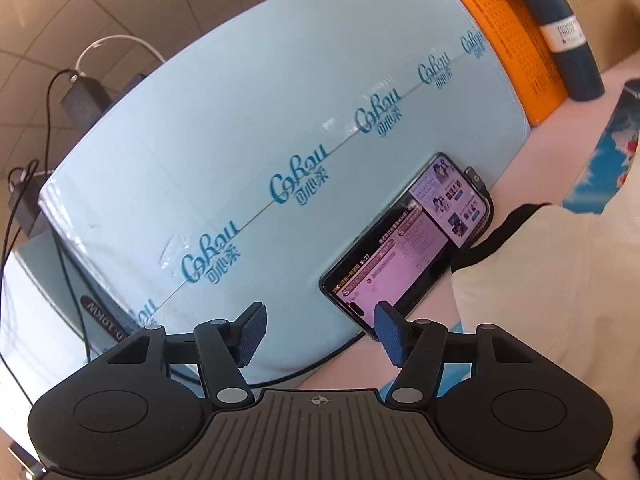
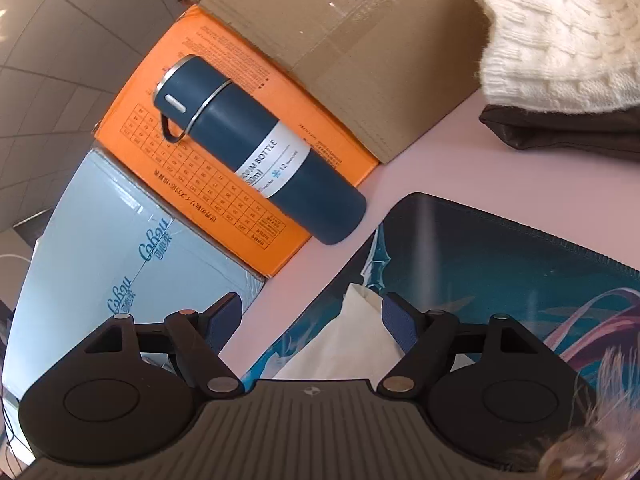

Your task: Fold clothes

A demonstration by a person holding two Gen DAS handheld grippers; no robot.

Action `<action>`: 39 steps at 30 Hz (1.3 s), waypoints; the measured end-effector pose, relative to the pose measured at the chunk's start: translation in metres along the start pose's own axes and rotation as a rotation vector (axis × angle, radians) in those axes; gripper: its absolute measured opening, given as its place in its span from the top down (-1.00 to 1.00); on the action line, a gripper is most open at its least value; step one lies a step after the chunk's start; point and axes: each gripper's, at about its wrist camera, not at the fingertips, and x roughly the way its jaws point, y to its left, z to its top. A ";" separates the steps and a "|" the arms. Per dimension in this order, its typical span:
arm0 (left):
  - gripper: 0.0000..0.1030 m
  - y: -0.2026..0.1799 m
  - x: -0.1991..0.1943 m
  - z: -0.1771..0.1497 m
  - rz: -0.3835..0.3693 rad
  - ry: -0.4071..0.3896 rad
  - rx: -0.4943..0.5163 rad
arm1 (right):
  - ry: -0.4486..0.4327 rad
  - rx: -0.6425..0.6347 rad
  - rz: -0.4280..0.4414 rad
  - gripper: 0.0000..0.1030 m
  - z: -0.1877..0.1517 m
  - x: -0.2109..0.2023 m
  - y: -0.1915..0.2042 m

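Note:
A cream garment [image 1: 560, 280] with a black collar edge lies at the right of the left wrist view, to the right of my left gripper [image 1: 320, 332], which is open with nothing between its blue pads. In the right wrist view a cream corner of cloth [image 2: 352, 340] lies on the blue printed mat [image 2: 500, 264], just under my right gripper [image 2: 312, 320]. That gripper is open and empty. A folded white knit sweater [image 2: 560, 32] rests on a dark brown garment [image 2: 568, 132] at the top right.
A pale blue carton [image 1: 240, 140] stands close ahead with a lit phone [image 1: 408, 240] leaning on it. An orange box [image 2: 200, 160], a dark blue vacuum bottle [image 2: 260, 152] and a cardboard box [image 2: 340, 40] line the back. Cables [image 1: 24, 200] hang at left. The table [image 2: 420, 160] is pink.

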 end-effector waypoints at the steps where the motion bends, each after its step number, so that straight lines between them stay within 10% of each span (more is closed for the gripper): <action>1: -0.38 0.007 -0.012 0.001 -0.041 -0.012 -0.064 | -0.005 -0.032 0.013 -0.58 -0.001 -0.001 0.005; 6: -0.40 0.018 -0.072 -0.009 -0.328 -0.109 -0.319 | -0.076 -0.313 0.085 -0.61 -0.009 -0.036 0.052; 16: -0.54 0.019 -0.220 -0.063 -0.277 -0.179 -0.485 | -0.143 -0.625 0.175 -1.00 -0.022 -0.182 0.077; 26: -0.49 0.020 -0.170 -0.070 -0.406 -0.074 -0.750 | 0.029 -0.658 -0.040 -0.93 -0.018 -0.187 0.002; 38: -0.29 -0.042 -0.065 -0.045 -0.571 0.213 -0.497 | 0.300 -0.841 0.128 -0.84 -0.039 -0.121 0.025; 39: 0.03 -0.048 -0.067 -0.046 -0.572 0.200 -0.448 | 0.325 -0.870 0.147 -0.84 -0.044 -0.117 0.031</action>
